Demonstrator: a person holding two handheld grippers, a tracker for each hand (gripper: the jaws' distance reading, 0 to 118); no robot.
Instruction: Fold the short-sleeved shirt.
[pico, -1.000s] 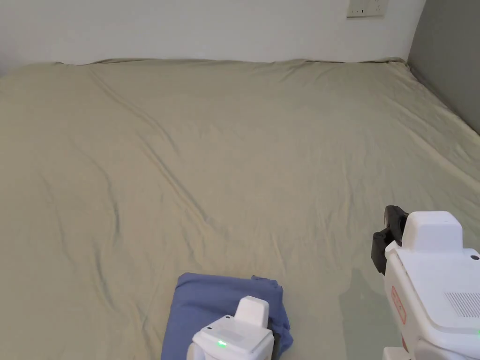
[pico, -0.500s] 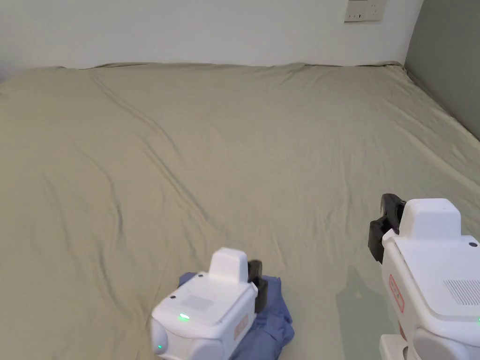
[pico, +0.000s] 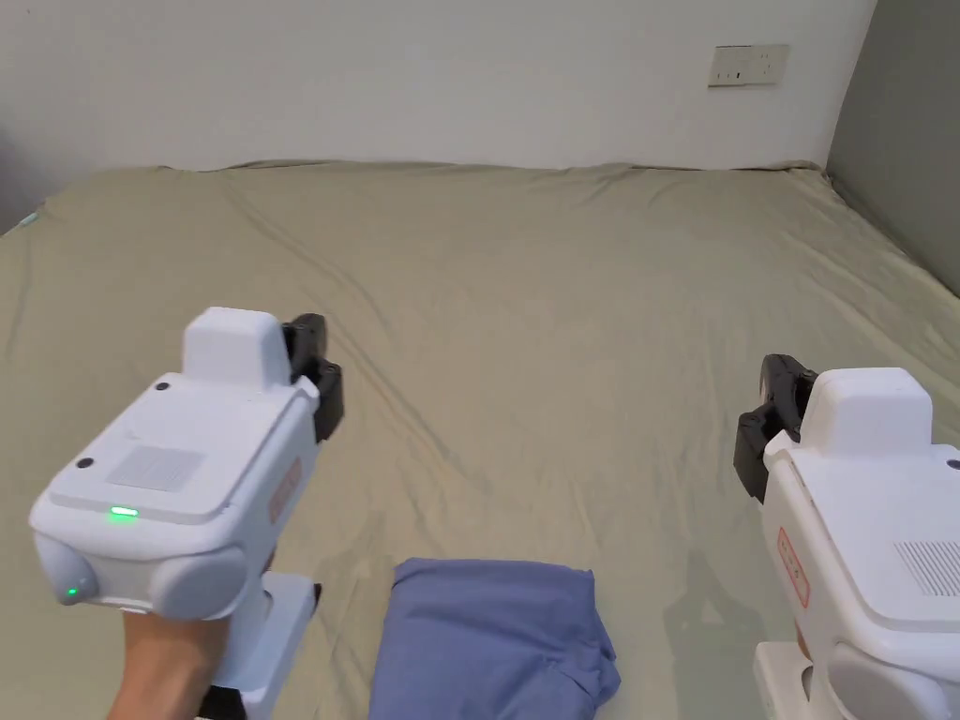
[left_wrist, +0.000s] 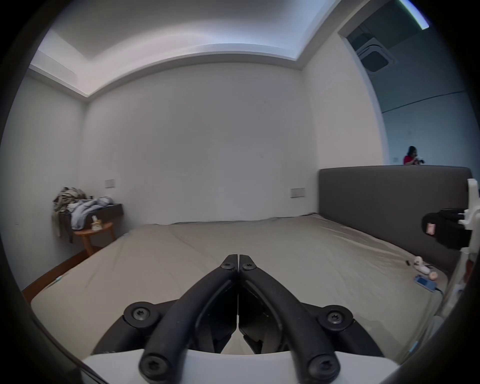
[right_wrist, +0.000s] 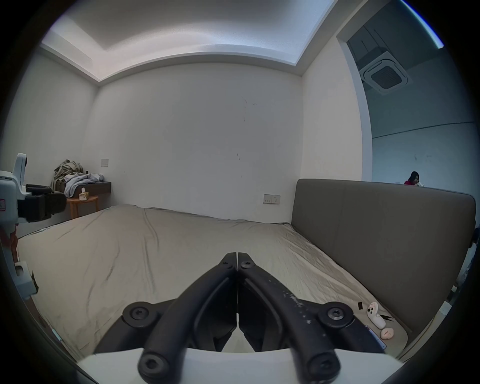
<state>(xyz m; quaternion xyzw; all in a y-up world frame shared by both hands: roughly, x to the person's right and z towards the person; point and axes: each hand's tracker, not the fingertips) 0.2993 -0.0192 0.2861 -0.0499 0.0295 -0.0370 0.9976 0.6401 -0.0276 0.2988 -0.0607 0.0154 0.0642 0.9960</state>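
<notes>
Folded shirt (pico: 492, 637) lies between both hand-held grippers — left (pico: 314, 361), right (pico: 773, 412) — jaws closed, empty.

bed sheet (pico: 525, 309): open ahead | folded shirt (pico: 492, 642): near edge | headboard (right_wrist: 376, 233): bounds right

We see the short-sleeved shirt (pico: 492, 637), a plain blue garment, lying folded into a compact, roughly rectangular bundle on the bed (pico: 562, 300). Its far edge runs fairly straight and smooth across, and its left side is neat. At the right near corner the layers bunch and bulge outward in soft, uneven folds. The bundle lies flat on the beige sheet at the near edge of the head view, its lower part cut off by the frame.
</notes>
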